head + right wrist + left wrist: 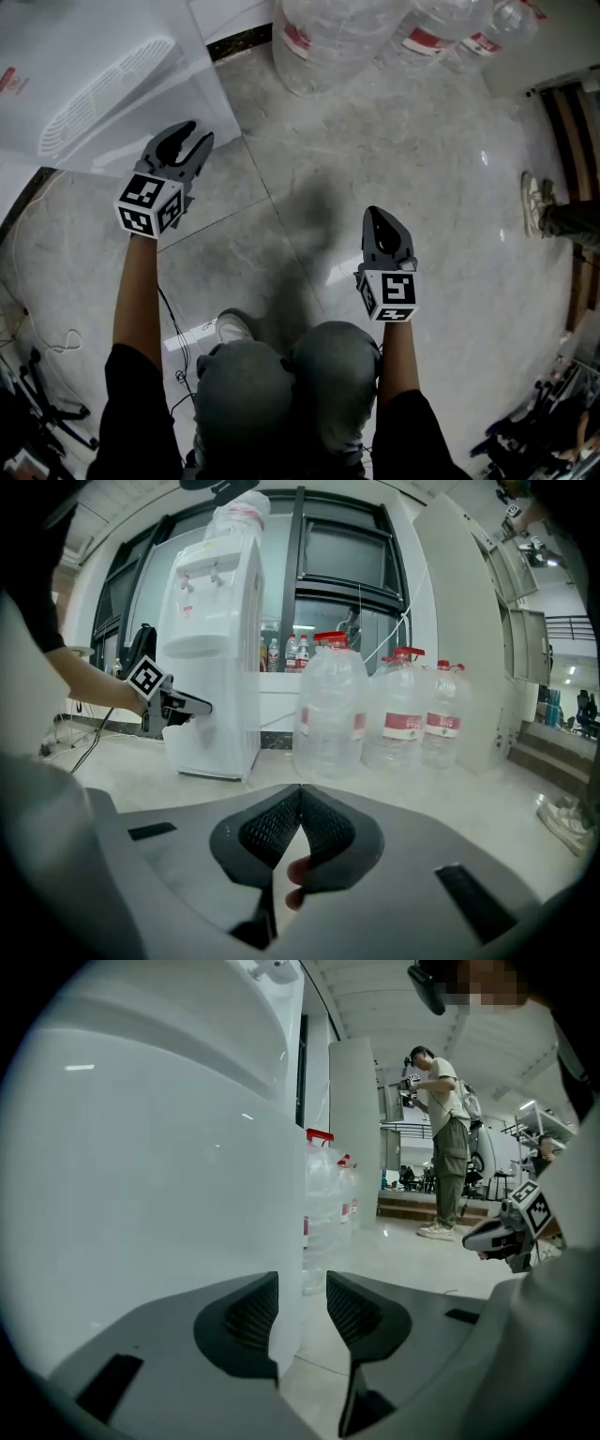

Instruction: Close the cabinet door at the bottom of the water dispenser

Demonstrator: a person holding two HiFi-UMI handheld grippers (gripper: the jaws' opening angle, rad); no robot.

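Observation:
The white water dispenser [214, 639] stands by the window wall, and in the head view its white body [94, 56] fills the top left. My left gripper [195, 133] is open at the dispenser's low front, and it also shows in the right gripper view as the left gripper [178, 708]. In its own view the left gripper [302, 1283] has the edge of the white door panel [169, 1194] between its jaws, with a gap on the right side. My right gripper [375, 216] hangs over the floor, away from the dispenser. Up close, the right gripper [301, 794] is shut on nothing.
Several big clear water bottles [337, 37] stand on the floor right of the dispenser, also seen as bottles [333, 710]. A person [448, 1147] stands further off, with a shoe [536, 202] at the right edge. Cables [56, 342] lie at lower left. My knees [281, 375] are below.

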